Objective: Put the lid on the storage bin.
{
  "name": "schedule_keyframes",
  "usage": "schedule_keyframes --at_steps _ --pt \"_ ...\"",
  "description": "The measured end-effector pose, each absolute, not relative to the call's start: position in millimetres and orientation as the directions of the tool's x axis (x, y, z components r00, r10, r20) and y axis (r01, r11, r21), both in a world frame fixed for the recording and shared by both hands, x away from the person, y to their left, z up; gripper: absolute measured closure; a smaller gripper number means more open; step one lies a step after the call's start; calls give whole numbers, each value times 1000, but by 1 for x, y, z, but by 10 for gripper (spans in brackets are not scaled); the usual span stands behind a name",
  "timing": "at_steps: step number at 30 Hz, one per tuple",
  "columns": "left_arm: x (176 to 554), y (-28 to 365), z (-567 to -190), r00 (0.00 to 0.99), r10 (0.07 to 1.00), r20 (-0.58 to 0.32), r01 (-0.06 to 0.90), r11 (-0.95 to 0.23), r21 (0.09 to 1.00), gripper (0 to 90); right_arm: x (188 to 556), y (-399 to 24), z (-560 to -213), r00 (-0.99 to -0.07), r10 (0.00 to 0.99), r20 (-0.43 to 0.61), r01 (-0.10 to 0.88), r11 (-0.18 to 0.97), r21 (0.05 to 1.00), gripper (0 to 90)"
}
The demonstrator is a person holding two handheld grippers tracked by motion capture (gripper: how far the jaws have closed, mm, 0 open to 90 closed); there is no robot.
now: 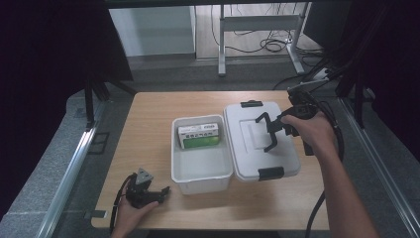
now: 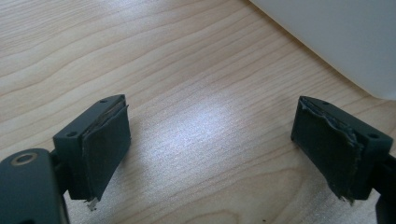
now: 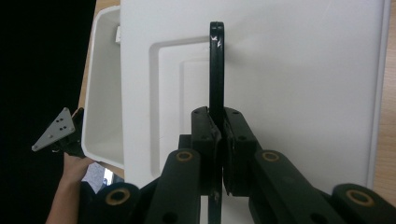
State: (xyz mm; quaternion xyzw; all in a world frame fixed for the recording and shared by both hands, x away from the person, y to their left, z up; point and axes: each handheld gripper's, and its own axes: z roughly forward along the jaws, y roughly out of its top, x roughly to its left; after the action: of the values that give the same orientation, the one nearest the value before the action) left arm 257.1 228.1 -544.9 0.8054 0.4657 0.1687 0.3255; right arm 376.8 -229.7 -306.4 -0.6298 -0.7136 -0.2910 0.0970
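An open white bin (image 1: 200, 166) stands mid-table with a green and white box (image 1: 199, 136) lying at its far end. Close against its right side is the white lid (image 1: 247, 148), with black latches at its far and near edges. My right gripper (image 1: 271, 133) is over the lid and shut on its thin black handle (image 3: 216, 60), which stands up between the pads (image 3: 205, 130). My left gripper (image 1: 159, 191) rests on the table at the front left, open, with only bare wood between its pads (image 2: 105, 144).
The bin's white wall (image 2: 336, 37) rises just beyond my left gripper. The wooden table (image 1: 148, 119) has free room at the left and along the front edge. A desk frame and cables (image 1: 267, 44) stand on the floor behind the table.
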Motion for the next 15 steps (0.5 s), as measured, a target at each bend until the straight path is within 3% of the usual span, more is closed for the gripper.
schedule_keyframes --at_steps 15 --pt "257 228 -545 511 859 -32 641 -356 680 117 383 -197 -306 -216 837 503 954 72 290 848"
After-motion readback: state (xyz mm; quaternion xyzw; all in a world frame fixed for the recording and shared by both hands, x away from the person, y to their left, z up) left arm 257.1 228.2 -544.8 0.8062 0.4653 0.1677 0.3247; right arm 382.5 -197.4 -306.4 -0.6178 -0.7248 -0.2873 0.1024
